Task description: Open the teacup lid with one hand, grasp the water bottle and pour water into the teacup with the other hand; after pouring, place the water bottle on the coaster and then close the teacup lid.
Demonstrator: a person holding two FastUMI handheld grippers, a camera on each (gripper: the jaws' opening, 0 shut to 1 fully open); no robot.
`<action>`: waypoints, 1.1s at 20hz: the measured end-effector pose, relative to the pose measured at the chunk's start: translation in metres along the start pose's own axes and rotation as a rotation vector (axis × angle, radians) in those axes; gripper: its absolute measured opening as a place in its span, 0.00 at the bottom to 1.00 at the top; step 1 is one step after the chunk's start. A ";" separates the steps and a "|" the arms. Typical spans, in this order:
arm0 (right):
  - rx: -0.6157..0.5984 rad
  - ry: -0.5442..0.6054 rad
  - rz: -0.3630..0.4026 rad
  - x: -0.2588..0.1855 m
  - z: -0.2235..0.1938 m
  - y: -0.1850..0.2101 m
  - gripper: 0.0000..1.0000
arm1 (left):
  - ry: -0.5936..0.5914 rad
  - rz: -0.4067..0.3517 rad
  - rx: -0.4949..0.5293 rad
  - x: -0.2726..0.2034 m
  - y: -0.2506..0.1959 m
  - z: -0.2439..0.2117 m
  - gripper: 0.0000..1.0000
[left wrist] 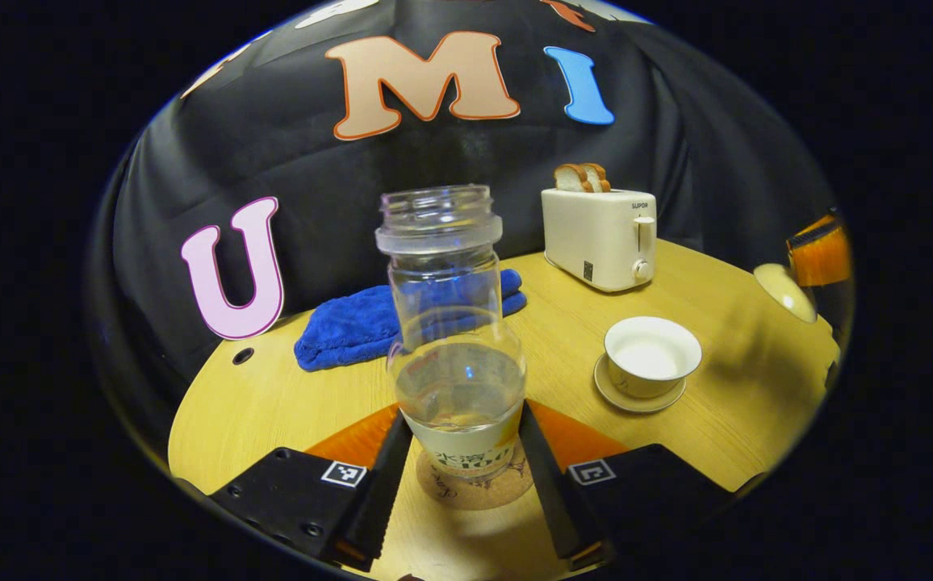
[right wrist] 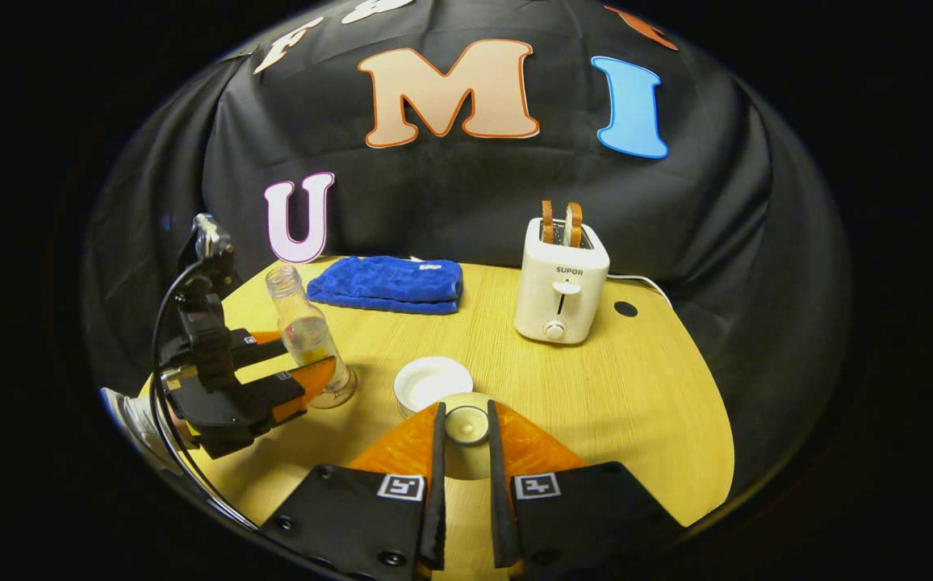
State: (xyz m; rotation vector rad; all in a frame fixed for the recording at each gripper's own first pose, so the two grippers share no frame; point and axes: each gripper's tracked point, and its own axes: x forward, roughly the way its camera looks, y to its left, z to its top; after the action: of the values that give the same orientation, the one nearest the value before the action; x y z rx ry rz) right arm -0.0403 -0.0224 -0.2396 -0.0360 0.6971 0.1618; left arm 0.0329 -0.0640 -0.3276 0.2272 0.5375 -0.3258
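Bottle [left wrist: 457,363] on coaster [left wrist: 474,488], left jaws open around it. Right jaws clamp lid [right wrist: 466,425]. Next: recap cup [right wrist: 433,383] at 11 o'clock.

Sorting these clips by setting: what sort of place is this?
Probably a staged recording booth set up as a kitchen or tea table: a round wooden table against black cloth, with a toaster holding bread, a folded blue towel and a lidless teacup.

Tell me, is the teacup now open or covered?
Open. The teacup shows its bare white inside; the right hand-held gripper holds the lid away from it.
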 end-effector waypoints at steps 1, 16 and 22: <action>-0.001 -0.002 0.004 0.003 0.002 0.001 0.29 | 0.006 0.000 -0.004 -0.001 0.001 -0.002 0.76; 0.006 0.003 0.090 0.062 0.011 0.039 0.26 | -0.005 0.052 -0.055 -0.054 0.020 0.000 0.97; 0.019 0.018 0.095 0.092 0.004 0.046 0.26 | -0.064 0.116 -0.057 -0.102 0.039 0.021 0.96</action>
State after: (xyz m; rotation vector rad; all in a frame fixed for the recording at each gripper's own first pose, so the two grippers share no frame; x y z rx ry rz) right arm 0.0240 0.0358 -0.2946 0.0142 0.7182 0.2461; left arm -0.0264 -0.0096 -0.2508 0.1917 0.4677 -0.2045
